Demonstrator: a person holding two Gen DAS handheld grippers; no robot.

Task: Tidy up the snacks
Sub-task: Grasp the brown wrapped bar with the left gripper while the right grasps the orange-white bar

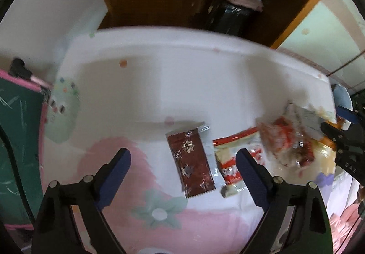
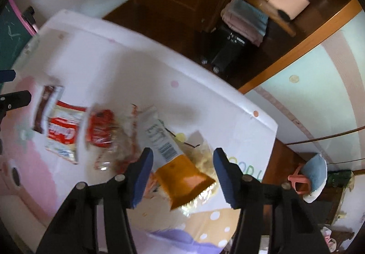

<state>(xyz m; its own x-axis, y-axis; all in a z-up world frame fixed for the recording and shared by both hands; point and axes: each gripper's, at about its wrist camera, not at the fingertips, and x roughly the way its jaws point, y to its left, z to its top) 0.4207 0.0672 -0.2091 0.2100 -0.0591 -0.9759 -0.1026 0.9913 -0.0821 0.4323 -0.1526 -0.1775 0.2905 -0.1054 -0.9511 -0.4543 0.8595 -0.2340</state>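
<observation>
Four snack packets are lying in a row on the white, pink-patterned desk: a dark brown foil wrapper with silver snowflakes, a white-and-red crinkled bag, a clear red-printed packet, blurred, and an orange-and-white pouch, seemingly over a pale yellow bag. The left gripper and right gripper are hovering spread, pinching nothing.

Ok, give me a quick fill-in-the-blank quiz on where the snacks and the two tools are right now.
1. The dark brown snack packet carries silver ____ patterns.
2. The right tool hovers open over the packet with an ____ bottom end.
3. Between the brown packet and the clear red-printed bag lies a white packet with a ____ logo.
4. The left tool has its jaws ____.

Missing words: snowflake; orange; red; open
</observation>
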